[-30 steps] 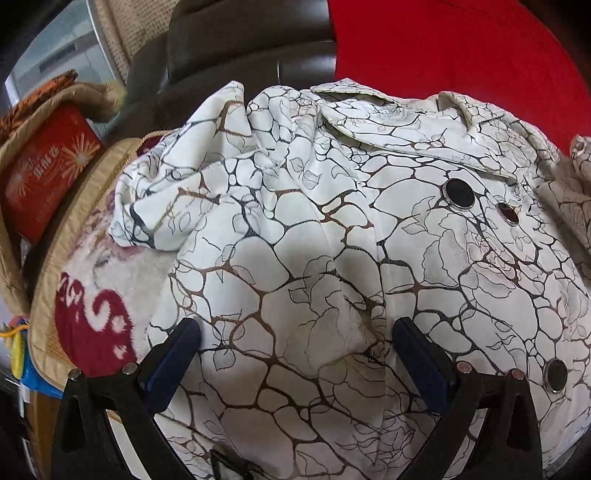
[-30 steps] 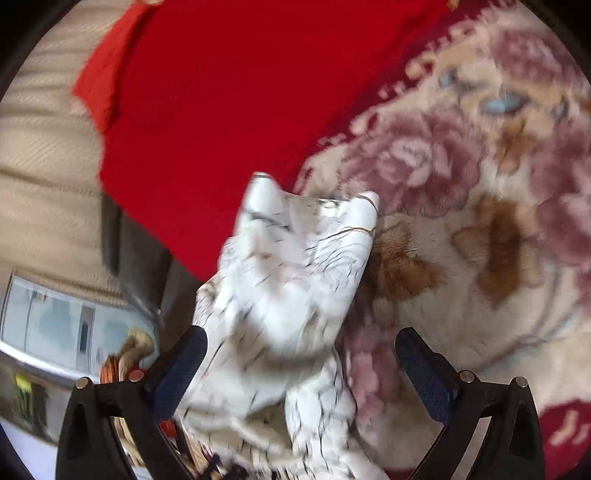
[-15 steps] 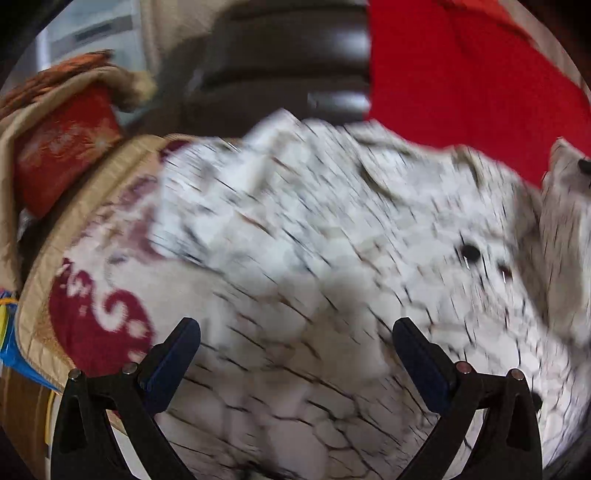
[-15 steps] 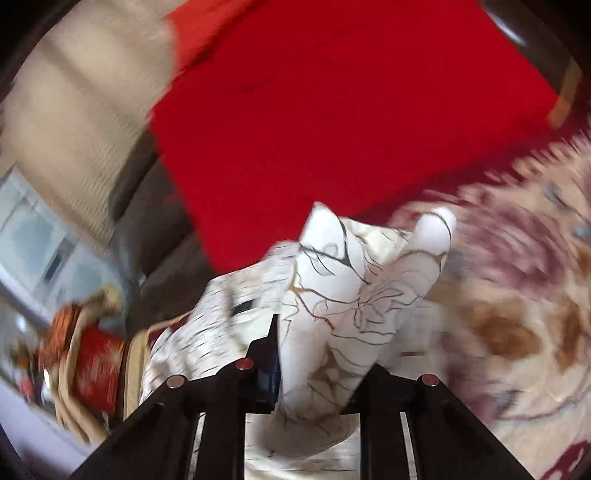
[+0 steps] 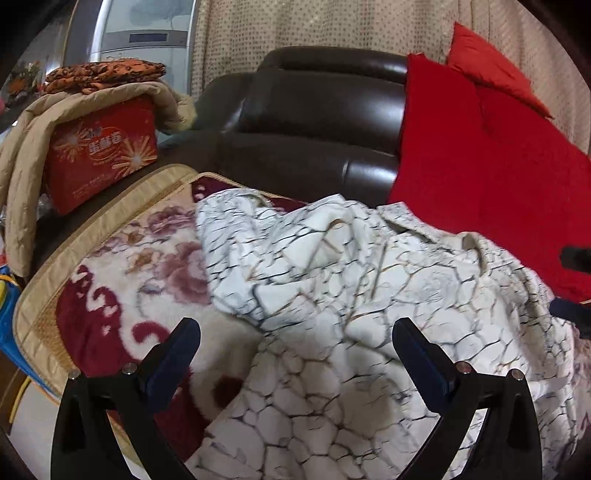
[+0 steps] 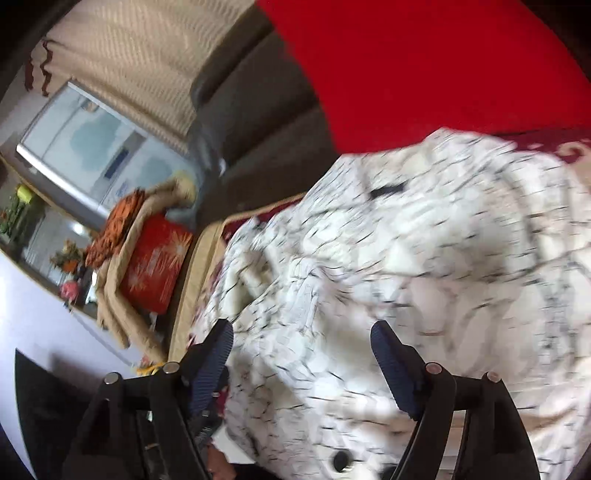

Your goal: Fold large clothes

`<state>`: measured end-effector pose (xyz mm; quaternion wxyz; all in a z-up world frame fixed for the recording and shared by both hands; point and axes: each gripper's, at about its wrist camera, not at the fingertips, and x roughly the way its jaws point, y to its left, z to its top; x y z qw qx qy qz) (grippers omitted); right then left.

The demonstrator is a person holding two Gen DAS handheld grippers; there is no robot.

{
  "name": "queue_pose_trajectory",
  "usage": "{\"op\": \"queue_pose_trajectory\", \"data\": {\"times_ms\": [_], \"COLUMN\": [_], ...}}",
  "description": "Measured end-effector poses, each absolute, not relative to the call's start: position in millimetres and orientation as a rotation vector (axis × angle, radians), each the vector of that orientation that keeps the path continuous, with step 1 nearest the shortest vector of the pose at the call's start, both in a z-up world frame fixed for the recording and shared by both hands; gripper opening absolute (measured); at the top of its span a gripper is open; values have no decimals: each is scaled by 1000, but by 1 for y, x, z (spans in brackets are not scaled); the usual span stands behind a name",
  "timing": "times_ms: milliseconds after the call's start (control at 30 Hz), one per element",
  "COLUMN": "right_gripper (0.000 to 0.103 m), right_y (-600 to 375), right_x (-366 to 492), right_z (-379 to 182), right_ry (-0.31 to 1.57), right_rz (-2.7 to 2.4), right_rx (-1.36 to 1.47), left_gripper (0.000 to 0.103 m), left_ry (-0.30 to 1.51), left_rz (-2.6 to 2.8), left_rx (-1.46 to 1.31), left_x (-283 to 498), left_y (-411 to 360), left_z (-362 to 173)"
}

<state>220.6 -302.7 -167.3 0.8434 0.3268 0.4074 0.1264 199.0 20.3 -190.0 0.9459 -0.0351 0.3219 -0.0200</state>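
Sofa corner, curtains drawn.
We see a dark leather sofa (image 5: 317, 122), beige curtain (image 5: 314, 26) behind, silver appliance (image 5: 140, 33) at left.

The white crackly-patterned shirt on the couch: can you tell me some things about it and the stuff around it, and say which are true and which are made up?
1. The white patterned shirt lies on a flowery blanket. True.
2. The left gripper is squeezing the shirt. False: its jaws stand wide open with nothing pinched.
3. A red box sits under a tan quilted cover. True.
4. The cloth draped over the dark brown couch is blue. False: the draped cloth is red.
5. The right gripper has open jaws. True; they have just been opening, and nothing is clamped.
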Motion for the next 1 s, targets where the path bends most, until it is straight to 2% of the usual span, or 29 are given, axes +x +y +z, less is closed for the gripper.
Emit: {"op": "queue_pose_trajectory", "data": {"times_ms": [200,300,367,433,533,800,1000], "right_gripper": [80,76,69,67,67,70,71], "right_y": [-373,-399,-401,-395,-380,-376,-372], "right_x": [177,164,163,170,175,164,164], "right_z": [-172,-191,-206,-217,-217,-193,-185], "right_ry": [786,780,812,873,914,796,756], "right_rz": [88,38,8,-23,-42,13,36], "right_rx": [647,681,682,630,485,515,532], "left_gripper": [103,103,103,98,97,97,97], "left_ry": [691,710,763,831,879,662,722], "left_rz": [-149,-176,-197,-187,-178,-88,1], "left_rx": [-114,-84,-32,54,95,31,-79], "left_x": [211,216,223,229,230,195,243], "left_y": [-4,-21,-36,-51,-58,-3,77], "left_z": [-193,-199,-211,-226,-235,-177,-148]}}
